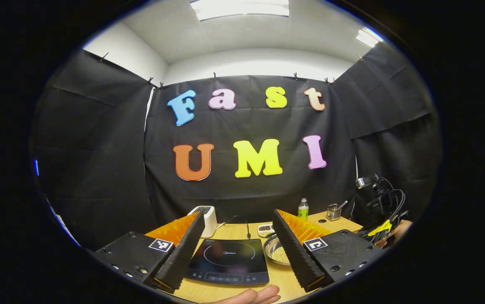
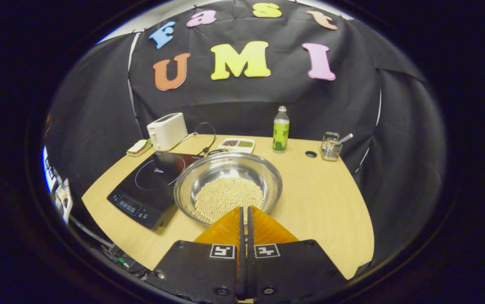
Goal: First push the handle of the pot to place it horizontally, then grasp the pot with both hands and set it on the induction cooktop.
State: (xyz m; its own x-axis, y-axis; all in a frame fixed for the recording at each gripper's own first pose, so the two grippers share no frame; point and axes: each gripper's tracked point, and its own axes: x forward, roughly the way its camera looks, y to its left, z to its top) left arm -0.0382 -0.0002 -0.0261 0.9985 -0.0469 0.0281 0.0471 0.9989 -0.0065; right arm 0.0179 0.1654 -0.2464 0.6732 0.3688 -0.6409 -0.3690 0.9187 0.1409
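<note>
- The pot (image 2: 228, 185), holding pale beads, sits on the desk (image 2: 322, 198) just beside the induction cooktop (image 2: 151, 183), not yet on it.
- Right hand-held gripper (image 2: 245, 215) closed and empty near its rim; left hand-held gripper (image 1: 238, 240) wide apart.
- No handle that I can see; nothing gripped, lifting remains.

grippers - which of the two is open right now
The left gripper: its fingers stand wide apart, framing the cooktop. The right gripper has its fingers pressed together, holding nothing, just short of the pot.
</note>
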